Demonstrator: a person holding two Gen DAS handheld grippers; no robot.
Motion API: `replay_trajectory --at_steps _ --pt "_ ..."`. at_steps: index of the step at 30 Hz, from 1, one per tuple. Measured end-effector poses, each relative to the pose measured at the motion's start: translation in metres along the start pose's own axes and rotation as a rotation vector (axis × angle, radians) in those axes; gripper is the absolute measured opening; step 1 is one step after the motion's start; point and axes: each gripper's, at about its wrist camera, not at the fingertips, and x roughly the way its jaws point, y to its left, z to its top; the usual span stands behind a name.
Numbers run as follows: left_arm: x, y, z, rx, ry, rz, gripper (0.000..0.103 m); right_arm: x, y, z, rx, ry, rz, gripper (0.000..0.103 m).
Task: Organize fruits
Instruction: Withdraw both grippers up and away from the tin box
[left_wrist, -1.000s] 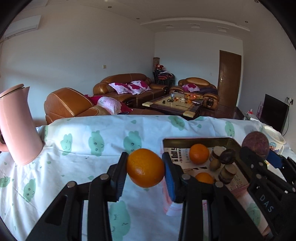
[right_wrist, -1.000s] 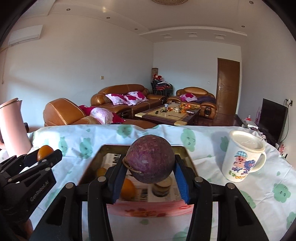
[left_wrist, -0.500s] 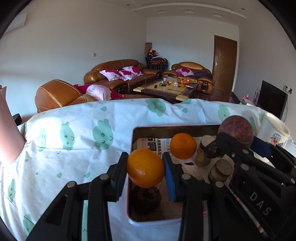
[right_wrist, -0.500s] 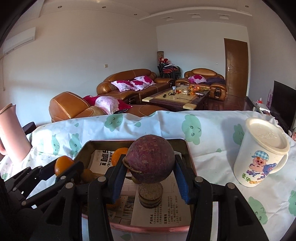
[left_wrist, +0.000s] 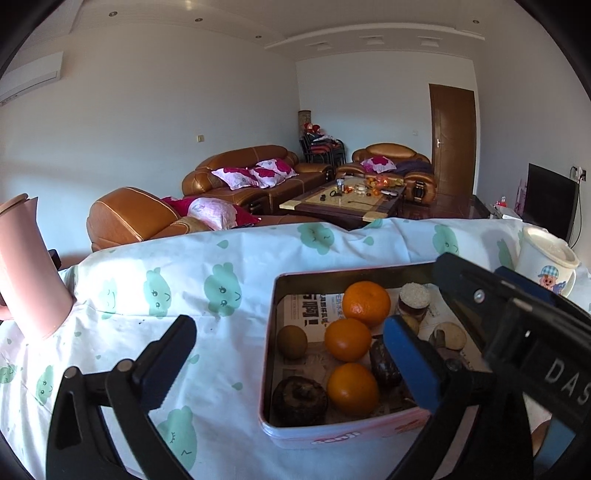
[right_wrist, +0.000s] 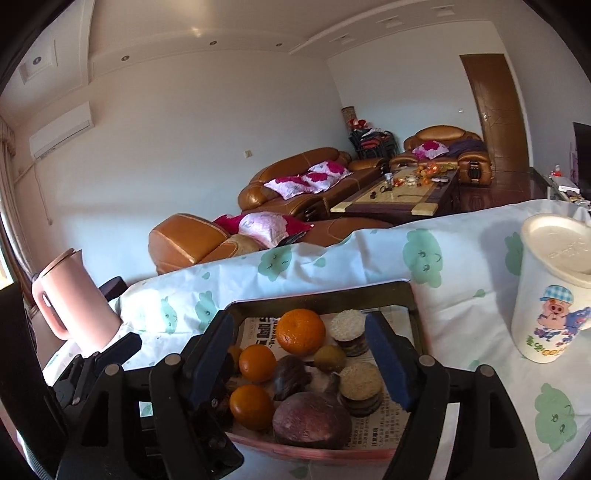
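Observation:
A pink tin box (left_wrist: 317, 435) lined with newspaper sits on the table and holds three oranges, dark fruits and round cakes. The nearest orange (left_wrist: 352, 388) lies at the box's front. My left gripper (left_wrist: 288, 350) is open and empty over the box's left edge. In the right wrist view the box (right_wrist: 317, 452) holds a purple fruit (right_wrist: 312, 419) at its front, beside the oranges (right_wrist: 252, 406). My right gripper (right_wrist: 299, 354) is open and empty, just above that fruit. The right gripper's body also shows in the left wrist view (left_wrist: 517, 332).
A pink jug (left_wrist: 26, 269) stands at the table's left; it also shows in the right wrist view (right_wrist: 74, 310). A white lidded cartoon mug (right_wrist: 554, 291) stands right of the box. The table has a white cloth (left_wrist: 184, 295) with green prints. Sofas lie beyond.
Both grippers opened. The orange left my left gripper and the purple fruit left my right gripper; both now lie in the box. Both cameras are closer to the box.

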Motion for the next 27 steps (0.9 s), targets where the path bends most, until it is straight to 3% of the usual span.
replay_trajectory --at_steps 8,14,27 --pt "-0.018 0.009 -0.009 -0.039 -0.024 -0.006 0.103 -0.016 -0.012 -0.005 0.020 -0.088 -0.152 0.077" --pt "-0.037 0.012 -0.016 -0.041 -0.075 0.005 0.103 -0.045 -0.005 -0.013 -0.024 -0.168 -0.196 0.077" --pt "-0.076 0.025 -0.031 -0.042 -0.148 -0.005 0.103 -0.090 0.016 -0.034 -0.096 -0.227 -0.224 0.078"
